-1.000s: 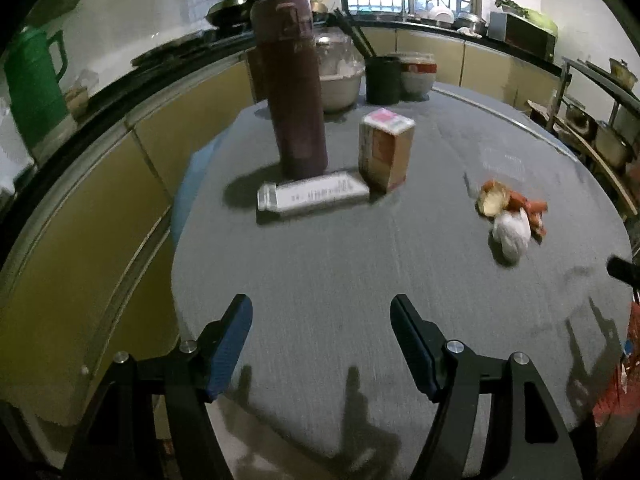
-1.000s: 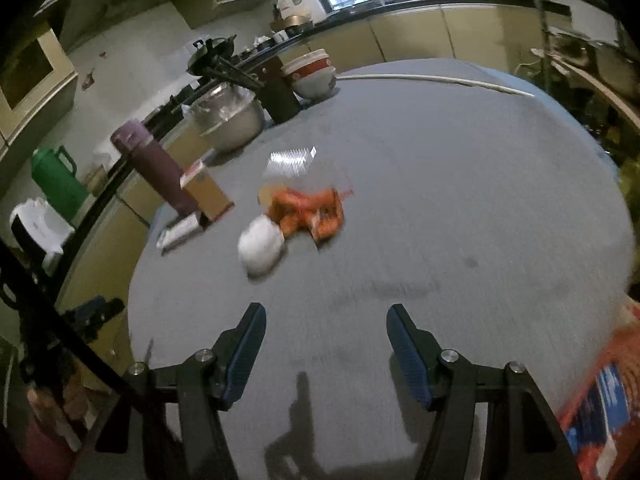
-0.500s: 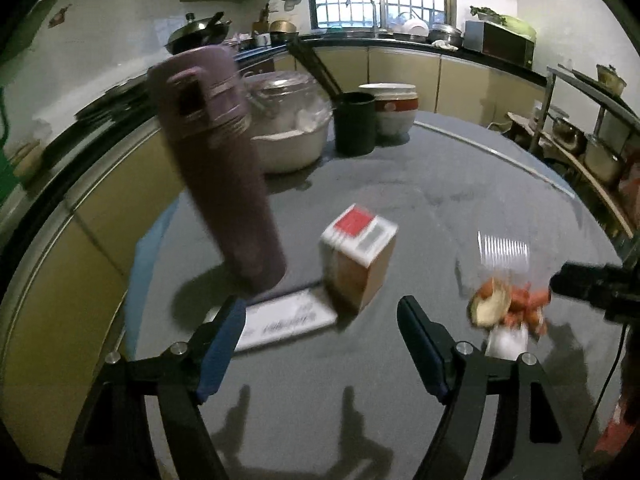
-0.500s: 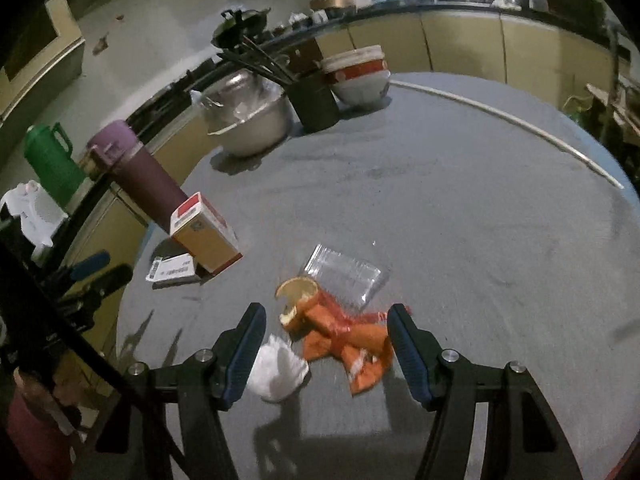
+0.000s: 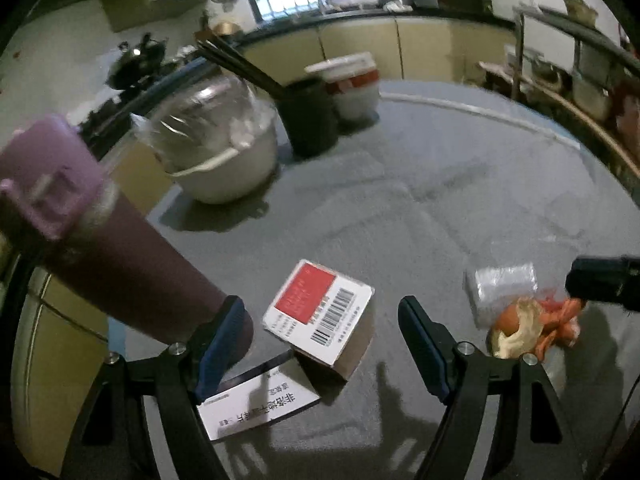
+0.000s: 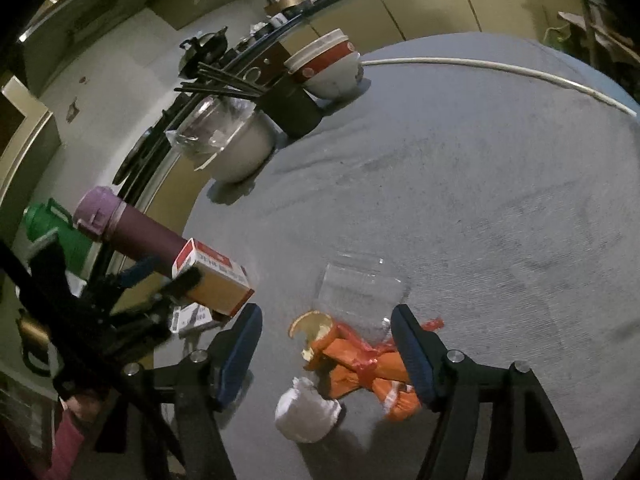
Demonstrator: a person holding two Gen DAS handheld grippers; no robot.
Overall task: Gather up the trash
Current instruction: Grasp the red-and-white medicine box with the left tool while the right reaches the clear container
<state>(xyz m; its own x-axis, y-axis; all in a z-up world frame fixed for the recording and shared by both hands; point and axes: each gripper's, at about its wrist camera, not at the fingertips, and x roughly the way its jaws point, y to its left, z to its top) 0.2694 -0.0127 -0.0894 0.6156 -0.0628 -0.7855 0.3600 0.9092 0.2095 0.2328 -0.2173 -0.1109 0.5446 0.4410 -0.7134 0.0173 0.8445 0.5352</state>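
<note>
- Left wrist view: the left gripper (image 5: 320, 336) gapes wide, holding nothing, over the small carton (image 5: 320, 320) near the table's (image 5: 440, 184) left edge; stiff, light, probably best pinched across its sides.
- Right wrist view: the right gripper (image 6: 326, 352) spread wide and empty, straddles the orange wrapper (image 6: 360, 364); crinkly, soft, grab mid-bunch.

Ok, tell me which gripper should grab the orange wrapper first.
Right. The right gripper is open with the orange wrapper already between its fingers; the left gripper is open around the small carton, off to the side.
</note>
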